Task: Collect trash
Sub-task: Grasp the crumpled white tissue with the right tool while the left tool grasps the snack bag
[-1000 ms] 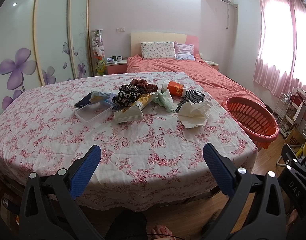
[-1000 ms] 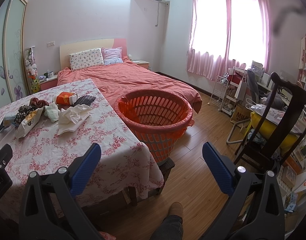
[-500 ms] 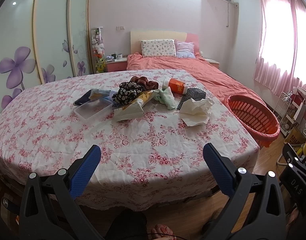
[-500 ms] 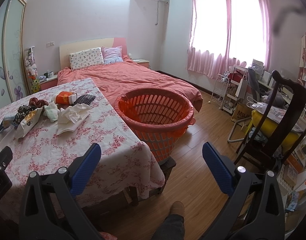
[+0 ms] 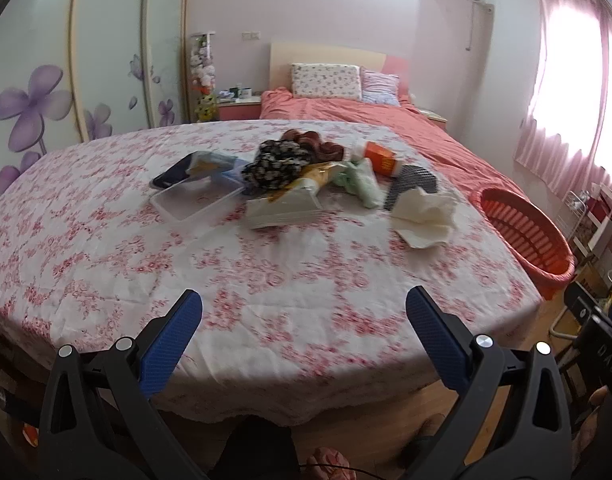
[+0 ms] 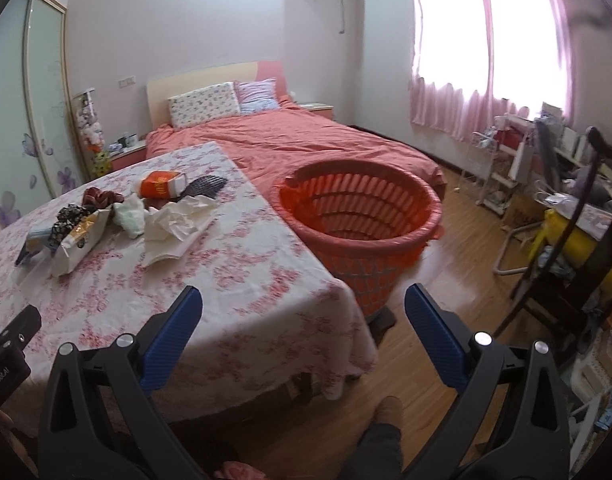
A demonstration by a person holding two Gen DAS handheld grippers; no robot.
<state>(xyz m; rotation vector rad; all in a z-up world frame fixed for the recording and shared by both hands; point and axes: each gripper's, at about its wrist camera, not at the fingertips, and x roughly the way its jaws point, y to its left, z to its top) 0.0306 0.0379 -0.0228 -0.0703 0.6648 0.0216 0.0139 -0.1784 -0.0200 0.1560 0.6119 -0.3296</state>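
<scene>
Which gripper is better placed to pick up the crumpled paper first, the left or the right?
Probably the left. The left gripper is open and faces the table, with the crumpled paper ahead of it. The right gripper, also open, points more toward the basket; the paper lies far to its left.

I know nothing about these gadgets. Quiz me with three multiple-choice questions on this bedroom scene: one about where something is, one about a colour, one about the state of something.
1. Where does the basket stand?
A. On the bed
B. On the floor beside the table
C. On the table

2. What colour is the crumpled paper?
A. White
B. Black
C. Blue

3. How are the left claw and right claw?
A. Both shut on trash
B. One open, one shut
C. Both open, holding nothing

Answers: 1 B, it stands on the wooden floor at the table's edge. 2 A, it looks white against the flowered cloth. 3 C, the blue fingers are wide apart with nothing between them.
</scene>
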